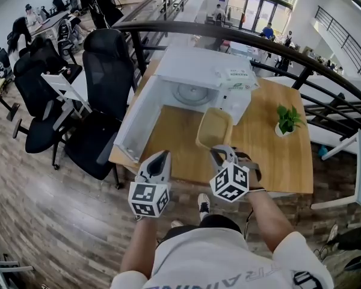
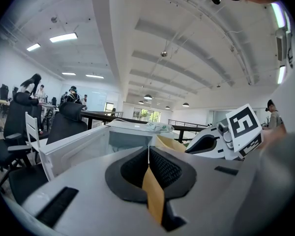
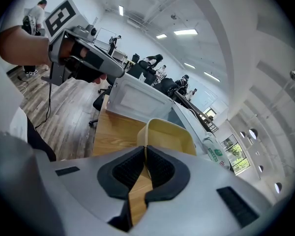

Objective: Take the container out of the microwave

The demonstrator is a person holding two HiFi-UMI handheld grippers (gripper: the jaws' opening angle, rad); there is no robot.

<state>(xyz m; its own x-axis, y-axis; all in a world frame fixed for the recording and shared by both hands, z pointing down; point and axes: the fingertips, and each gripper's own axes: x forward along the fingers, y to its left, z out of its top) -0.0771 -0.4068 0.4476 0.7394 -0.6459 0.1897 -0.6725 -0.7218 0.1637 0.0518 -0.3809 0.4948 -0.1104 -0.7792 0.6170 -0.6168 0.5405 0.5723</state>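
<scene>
Head view had the container [image 1: 215, 128], a tan rectangular tub w/ nothing visible inside, out of the microwave [image 1: 198, 65] and just in front of its open cavity, over the table [image 1: 277, 161]. We couldn't tell whether its base touched the wood.

Our right gripper [image 1: 219, 152] was clamped on the tub's near rim. In the right gripper view we saw both pads [image 3: 160, 167] pinched onto the thin wall, w/ the rest of the tub beyond the tips.

Our left gripper [image 1: 161, 157] sat just beside it on the left, apart from the tub and holding nothing. The left gripper view showed its jaws pressed together at the tips, w/ only table wood showing through the slit below them.

Further out, the microwave door [image 1: 138, 120] hung open to the left, and the glass turntable [image 1: 191, 93] lay bare in the cavity. A white-and-green packet [image 1: 236, 77] rested on top of the microwave, approx. at its right front corner.

We noted a small potted plant [image 1: 287, 120] on the table, right of the microwave and well apart from the tub. Black office chairs [image 1: 108, 71] stood left of the table, and a dark railing [image 1: 240, 38] curved behind the microwave.
</scene>
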